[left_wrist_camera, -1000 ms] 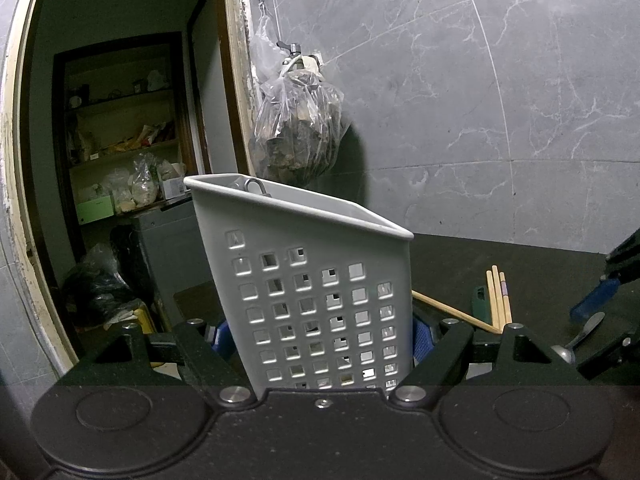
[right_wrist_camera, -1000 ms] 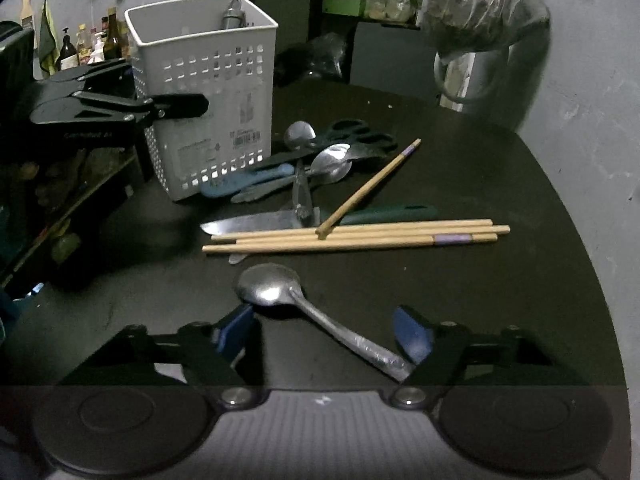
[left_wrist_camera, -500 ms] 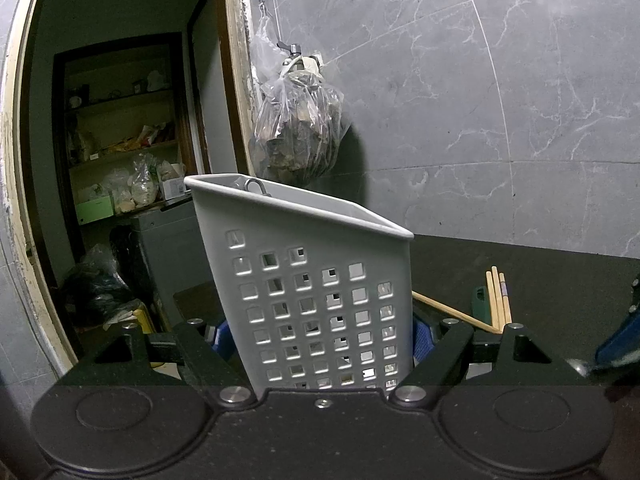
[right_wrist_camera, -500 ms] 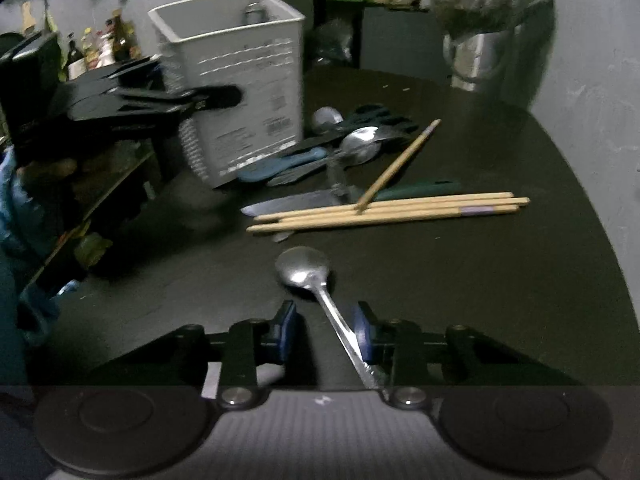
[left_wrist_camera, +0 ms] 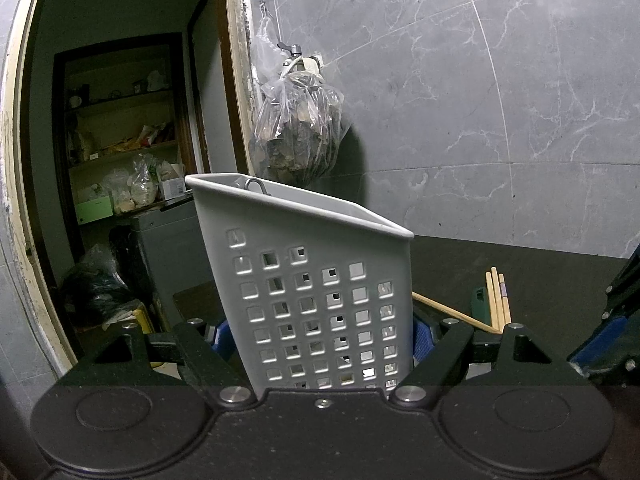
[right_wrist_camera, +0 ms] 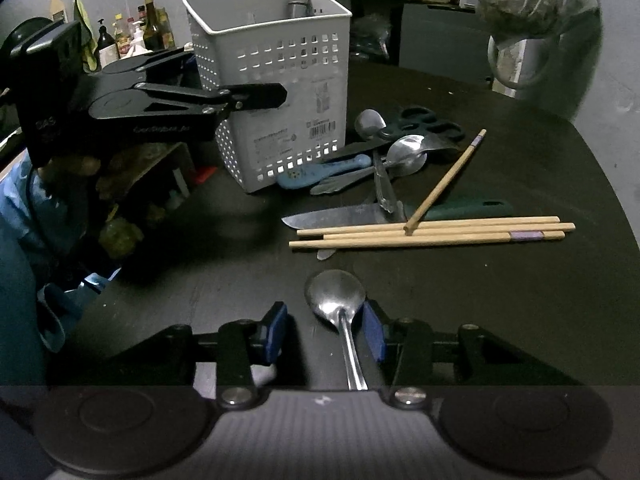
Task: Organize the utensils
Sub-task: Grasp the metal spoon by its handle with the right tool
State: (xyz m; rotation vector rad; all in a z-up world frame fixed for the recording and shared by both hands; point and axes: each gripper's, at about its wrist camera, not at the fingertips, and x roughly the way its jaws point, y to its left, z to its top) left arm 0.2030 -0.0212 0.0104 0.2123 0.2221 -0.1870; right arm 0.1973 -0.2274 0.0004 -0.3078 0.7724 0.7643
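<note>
My left gripper (left_wrist_camera: 320, 336) is shut on the lower sides of a white perforated caddy (left_wrist_camera: 312, 280), which stands tilted at the table's left edge (right_wrist_camera: 304, 52). A metal utensil handle (right_wrist_camera: 298, 2) sticks up inside it. In the right wrist view, my right gripper (right_wrist_camera: 325, 332) stands open low over the table. A steel spoon (right_wrist_camera: 336, 292) lies between its blue pads, handle close to the right pad and apart from the left one. Beyond lie several chopsticks (right_wrist_camera: 432, 232), a knife (right_wrist_camera: 340, 218), scissors (right_wrist_camera: 424, 120) and more spoons (right_wrist_camera: 404, 152).
The black table (right_wrist_camera: 520, 300) ends at the left, where a blue sleeve (right_wrist_camera: 24, 220) shows. A filled plastic bag (left_wrist_camera: 298, 148) hangs on the grey wall behind. Bottles (right_wrist_camera: 132, 36) stand at the far left. A blue-handled utensil (right_wrist_camera: 324, 172) lies by the caddy.
The right gripper's jaws narrowed from wide apart to either side of the spoon's handle, and the gripper shifted so the bowl sits nearer the pads. The left gripper and caddy stayed still.
</note>
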